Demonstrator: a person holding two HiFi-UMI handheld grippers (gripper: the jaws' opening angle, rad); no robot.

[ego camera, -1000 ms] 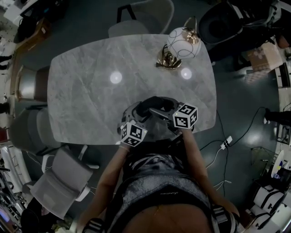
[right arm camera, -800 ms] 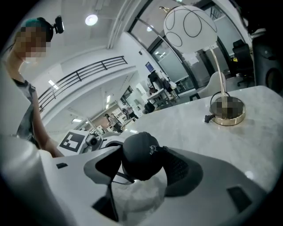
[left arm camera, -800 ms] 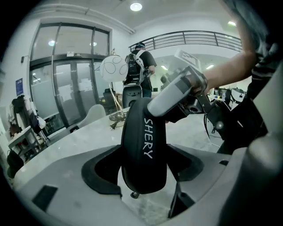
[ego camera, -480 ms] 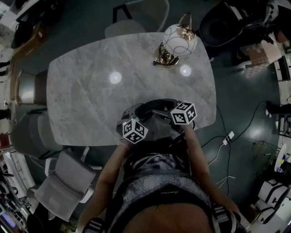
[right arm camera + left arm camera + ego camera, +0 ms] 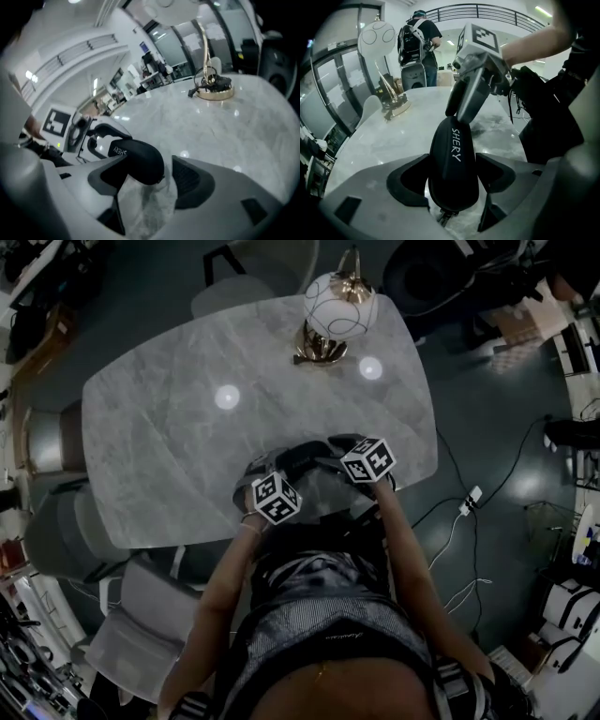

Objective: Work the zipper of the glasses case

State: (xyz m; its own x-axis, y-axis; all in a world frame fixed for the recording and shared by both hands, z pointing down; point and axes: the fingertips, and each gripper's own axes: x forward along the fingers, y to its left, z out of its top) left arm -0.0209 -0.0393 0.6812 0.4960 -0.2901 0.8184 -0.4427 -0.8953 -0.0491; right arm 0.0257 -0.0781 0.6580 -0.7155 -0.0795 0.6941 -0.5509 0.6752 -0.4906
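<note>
At the near edge of the grey marble table, well short of the white globe lamp on its brass base at the far side, the black hard-shell glasses case lies stretched between the two tools. The left gripper has its jaws closed against the case's two long sides and holds one rounded end. The small metal zipper pull hangs from that end, close in under this gripper. The right gripper stands at its widest, its jaws having just been opening. The case's other end sits between them, against one pad and clear of the other, so nothing is pinched there. Whether the case rests on the table or hangs just above it cannot be told.

The main risk, as I judge it, is the smooth curved shell sliding out of the left jaws once the zipper is tugged. The pull is small and tucked near the holding jaws, so the right gripper may miss it or knock into the left.
</note>
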